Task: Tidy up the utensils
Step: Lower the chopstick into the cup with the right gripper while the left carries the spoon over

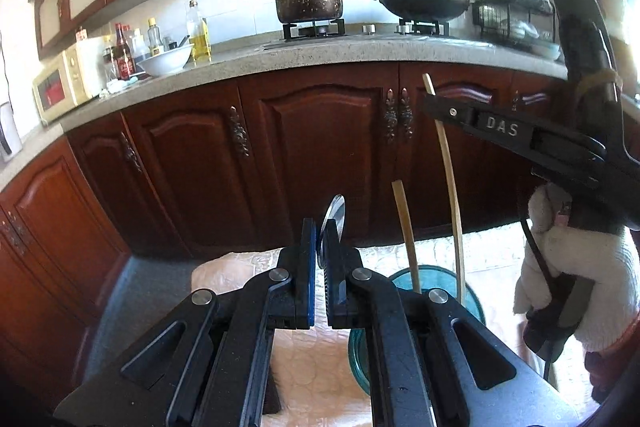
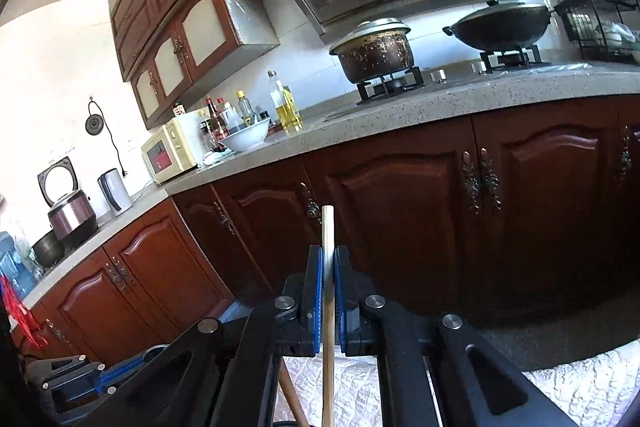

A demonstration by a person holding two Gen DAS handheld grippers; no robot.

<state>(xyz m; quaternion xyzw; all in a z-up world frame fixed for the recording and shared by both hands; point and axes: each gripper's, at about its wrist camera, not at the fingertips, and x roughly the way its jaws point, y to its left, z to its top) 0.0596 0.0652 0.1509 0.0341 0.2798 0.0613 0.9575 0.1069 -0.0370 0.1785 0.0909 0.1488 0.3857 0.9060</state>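
Note:
My left gripper [image 1: 320, 239] is shut on a metal spoon [image 1: 334, 217], whose bowl stands up between the blue pads. To its right a teal glass cup [image 1: 436, 277] stands on the pale cloth with one bamboo chopstick [image 1: 406, 235] leaning in it. My right gripper [image 1: 430, 99] is shut on a second chopstick [image 1: 450, 179], held upright with its lower end in or just above the cup. In the right wrist view the right gripper [image 2: 328, 259] pinches that chopstick [image 2: 328, 307] between its pads.
A pale quilted cloth [image 1: 312, 367] covers the table. Dark wooden cabinets [image 1: 320, 155] stand behind. The counter [image 1: 320, 55] carries a pot, a wok, bottles, a white bowl [image 1: 166, 61], a microwave and a dish rack [image 1: 512, 15].

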